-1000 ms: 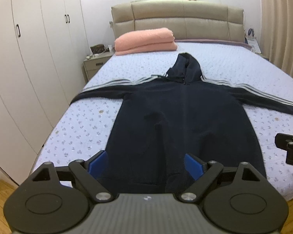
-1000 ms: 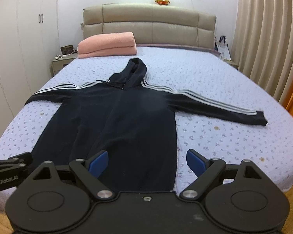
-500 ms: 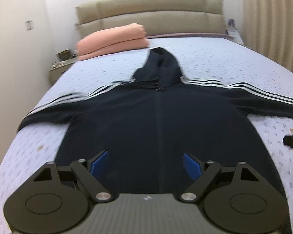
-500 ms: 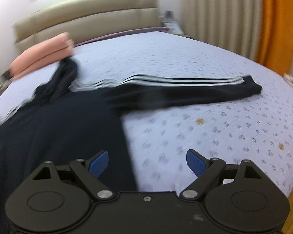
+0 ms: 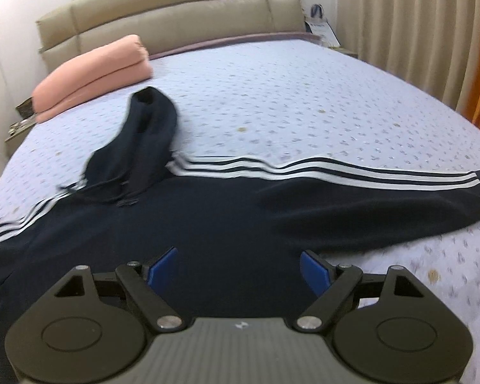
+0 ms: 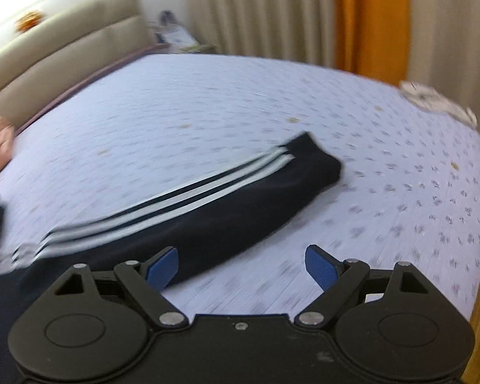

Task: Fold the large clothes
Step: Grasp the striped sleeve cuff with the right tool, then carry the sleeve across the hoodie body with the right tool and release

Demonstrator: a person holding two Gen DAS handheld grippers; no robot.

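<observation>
The dark navy hoodie [image 5: 227, 224] lies flat and face up on the bed [image 5: 304, 102], hood [image 5: 144, 134] pointing toward the padded headboard [image 5: 176, 9], and its white-striped sleeve [image 6: 208, 204] stretches out sideways toward the curtain side, the cuff [image 6: 316, 163] resting well short of the mattress edge. The left gripper [image 5: 238, 268] hangs over the chest with its blue fingers [image 5: 161, 268] spread wide and nothing between them; the right gripper [image 6: 241, 265] hangs over the sleeve's lower edge, fingers [image 6: 320, 265] likewise released and empty, one above dark cloth and the other above bare bedspread. Both views are smeared, so any closing made at this pace is likely to land badly: the right fingers could pinch the printed bedspread along with the sleeve, or take only the top layer of the sleeve tube, and the fold would then drag the cover or twist the stripes. A grip taken mid-sleeve rather than near the cuff would probably leave the cuff trailing and bunching when the arm is laid across the body. On the left, a bite into the middle of the chest risks lifting a ridge in the front panel and pulling the hood askew. The folded pink blanket [image 5: 92, 73] by the headboard sits well apart from the hoodie and looks out of harm's way.
</observation>
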